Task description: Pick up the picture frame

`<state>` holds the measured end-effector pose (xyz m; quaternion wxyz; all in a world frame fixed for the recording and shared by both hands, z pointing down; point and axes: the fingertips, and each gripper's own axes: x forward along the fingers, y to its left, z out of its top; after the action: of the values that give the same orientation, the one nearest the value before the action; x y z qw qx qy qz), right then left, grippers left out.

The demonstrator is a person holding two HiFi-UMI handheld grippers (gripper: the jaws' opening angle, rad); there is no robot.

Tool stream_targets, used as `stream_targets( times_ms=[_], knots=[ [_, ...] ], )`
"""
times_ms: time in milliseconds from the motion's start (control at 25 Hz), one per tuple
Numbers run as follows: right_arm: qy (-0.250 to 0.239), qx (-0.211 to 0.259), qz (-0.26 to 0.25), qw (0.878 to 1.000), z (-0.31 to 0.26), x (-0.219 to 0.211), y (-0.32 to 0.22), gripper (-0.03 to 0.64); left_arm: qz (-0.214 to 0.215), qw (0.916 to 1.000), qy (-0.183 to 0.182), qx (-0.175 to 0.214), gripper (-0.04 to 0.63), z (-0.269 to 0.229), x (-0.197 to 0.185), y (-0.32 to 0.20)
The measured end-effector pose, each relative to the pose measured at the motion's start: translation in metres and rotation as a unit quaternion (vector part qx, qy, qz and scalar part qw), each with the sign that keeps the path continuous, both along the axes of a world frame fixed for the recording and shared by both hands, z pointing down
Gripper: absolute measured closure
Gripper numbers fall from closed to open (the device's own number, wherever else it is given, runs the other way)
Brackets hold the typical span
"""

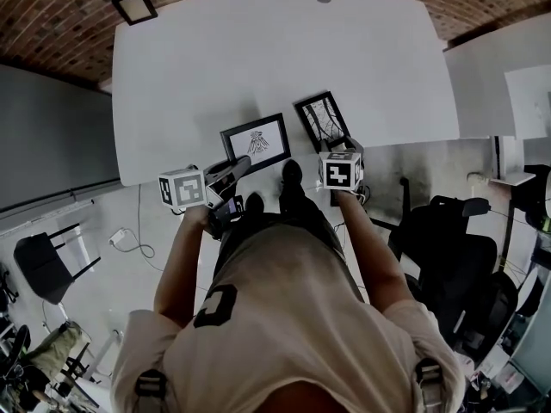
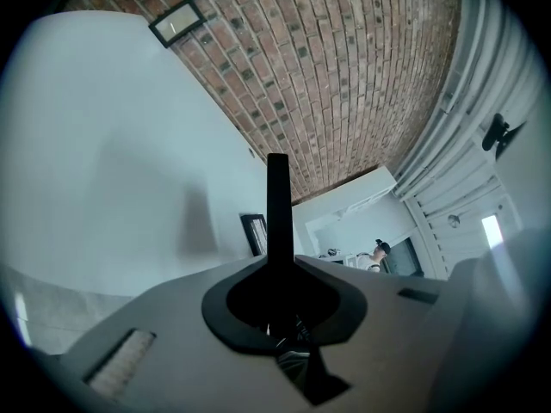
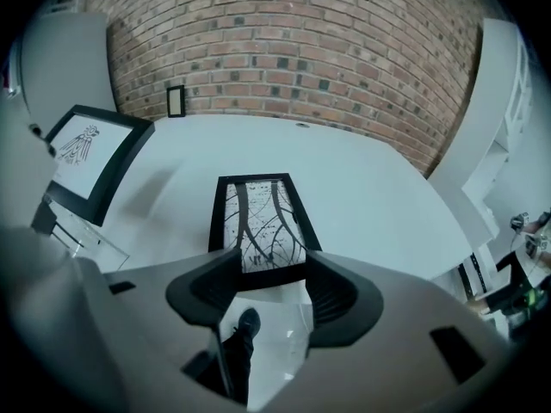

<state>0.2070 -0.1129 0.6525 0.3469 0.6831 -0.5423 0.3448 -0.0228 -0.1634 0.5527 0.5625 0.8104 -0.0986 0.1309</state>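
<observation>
Person stands at the near edge of a white counter [image 1: 258, 50], one claw in each hand.

Right claw [image 3: 274, 269]: jaws apart, nothing clamped. It points down at the branch-print picture frame [image 3: 258, 218]. In the right gripper view the frame's near edge sits right at the jaw tips and spans about the gap between them. Can't tell if the pads touch it; no squeeze visible. In the head view the right claw [image 1: 347, 147] is at the near right corner of that frame [image 1: 323, 120], marker cube just behind it.

Left claw [image 2: 277, 196]: jaws closed flat together, empty, showing as one thin dark blade in the left gripper view. In the head view the left claw [image 1: 245, 163] is held just off the counter's near edge, its tip close to the near left corner of the drawing frame [image 1: 256, 142]. No contact seen.

Both frames are black-rimmed and sit side by side near the counter's near edge, slightly apart. The branch-print one is on the person's right. The drawing frame [image 3: 90, 157] looks propped at a tilt, with a clear support under it in the right gripper view.

A dark frame edge [image 2: 254, 233] shows just left of the closed jaws in the left gripper view; can't tell which frame.

Brick wall [image 3: 301, 41] behind the counter. Black office chair [image 1: 456, 256] on the floor to the person's right. Person's shoe [image 3: 248, 321] is visible below between the right jaws.
</observation>
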Motion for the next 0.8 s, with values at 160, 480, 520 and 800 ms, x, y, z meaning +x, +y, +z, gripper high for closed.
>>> stream_targets(
  times_ms=[160, 480, 520, 800],
  knots=[
    [-0.060, 0.049, 0.084, 0.993, -0.005, 0.002, 0.017, 0.402, 0.015, 0.9999, -0.004, 0.005, 0.572, -0.001, 0.001, 0.006],
    [-0.408, 0.107, 0.318, 0.849, 0.010, -0.019, 0.033, 0.367, 0.017, 0.9998, -0.004, 0.000, 0.572, 0.001, 0.000, 0.011],
    [-0.421, 0.105, 0.325, 0.840, 0.015, -0.019, 0.032, 0.363, 0.017, 0.9998, -0.003, -0.002, 0.572, 0.001, 0.000, 0.012],
    [-0.461, 0.107, 0.354, 0.806, 0.037, -0.017, 0.020, 0.360, 0.008, 0.9999, -0.012, 0.000, 0.572, 0.004, -0.002, 0.009]
  ],
)
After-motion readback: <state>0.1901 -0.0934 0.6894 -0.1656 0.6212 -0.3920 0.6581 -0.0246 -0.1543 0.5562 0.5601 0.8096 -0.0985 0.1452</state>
